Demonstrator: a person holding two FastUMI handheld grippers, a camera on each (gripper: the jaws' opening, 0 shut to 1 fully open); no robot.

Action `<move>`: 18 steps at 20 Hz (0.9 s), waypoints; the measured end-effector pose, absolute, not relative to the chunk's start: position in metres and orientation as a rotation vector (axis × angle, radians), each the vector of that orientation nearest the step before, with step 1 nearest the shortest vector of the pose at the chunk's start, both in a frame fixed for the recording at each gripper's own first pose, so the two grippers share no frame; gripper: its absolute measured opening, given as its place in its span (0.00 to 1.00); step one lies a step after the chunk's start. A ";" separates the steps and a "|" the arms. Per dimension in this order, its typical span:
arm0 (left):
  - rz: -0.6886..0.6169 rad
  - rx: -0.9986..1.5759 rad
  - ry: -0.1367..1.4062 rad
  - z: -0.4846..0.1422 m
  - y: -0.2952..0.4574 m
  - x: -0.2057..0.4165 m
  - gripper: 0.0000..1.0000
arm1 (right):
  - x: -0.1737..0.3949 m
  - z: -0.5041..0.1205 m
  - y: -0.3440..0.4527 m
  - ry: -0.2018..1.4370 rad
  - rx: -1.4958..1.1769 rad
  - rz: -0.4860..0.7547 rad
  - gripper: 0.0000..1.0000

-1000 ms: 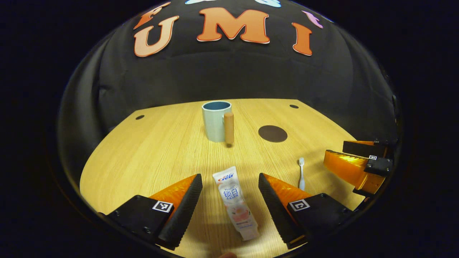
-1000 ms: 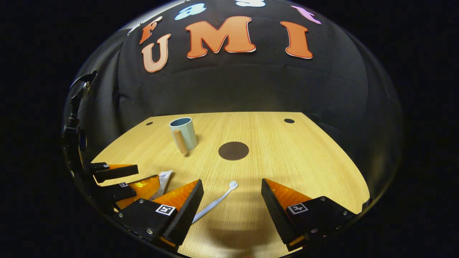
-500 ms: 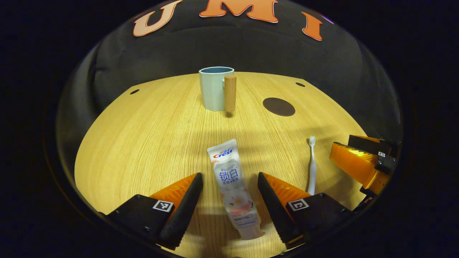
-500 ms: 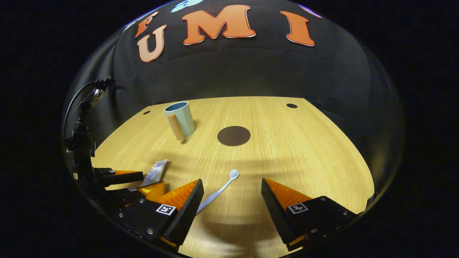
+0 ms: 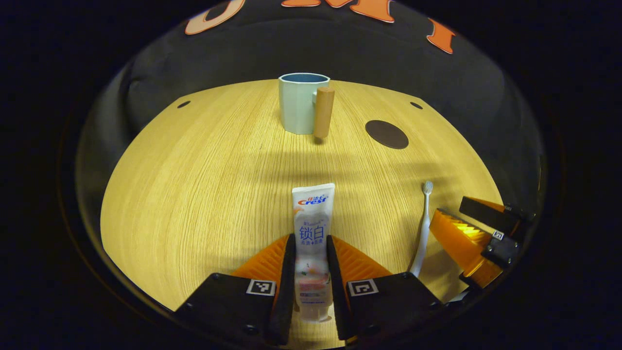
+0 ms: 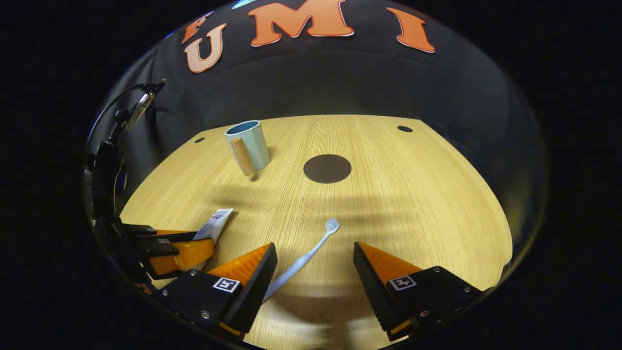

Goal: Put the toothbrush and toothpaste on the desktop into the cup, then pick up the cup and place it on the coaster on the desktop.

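A white toothpaste tube point(image 5: 312, 228) lies flat on the wooden desktop point(image 5: 204, 170), and my left gripper point(image 5: 311, 248) is shut on its lower half. The same tube point(image 6: 214, 224) shows in the right gripper view, with the left gripper point(image 6: 175, 245) around it. A white toothbrush point(image 6: 303, 255) lies between the fingers of my open right gripper point(image 6: 315, 265), nearer the left finger. In the left gripper view the toothbrush point(image 5: 422, 228) sits beside the right gripper point(image 5: 474, 228). The pale blue cup point(image 5: 301, 103) with a wooden handle stands upright at the back. The dark round coaster point(image 5: 387, 134) lies to its right.
Two small dark holes point(image 5: 183, 104) point(image 5: 416, 105) mark the desktop's far corners. In the right gripper view the cup point(image 6: 248, 143) and the coaster point(image 6: 327, 168) sit beyond the toothbrush, with bare wood to the right. A cabled device point(image 6: 109, 160) rises at the far left.
My left gripper has closed onto the toothpaste tube after standing open around it. My right gripper has dropped lower and moved slightly forward along the toothbrush, still open.
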State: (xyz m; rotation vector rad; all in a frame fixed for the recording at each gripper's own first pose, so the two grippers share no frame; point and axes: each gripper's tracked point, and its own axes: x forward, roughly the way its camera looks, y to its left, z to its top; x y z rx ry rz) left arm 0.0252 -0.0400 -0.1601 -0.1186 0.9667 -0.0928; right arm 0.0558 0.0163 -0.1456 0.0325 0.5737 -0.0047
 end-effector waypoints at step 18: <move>-0.123 -0.205 0.836 -0.122 -0.014 0.039 0.23 | 0.066 -0.168 0.023 0.775 -0.025 -0.079 0.19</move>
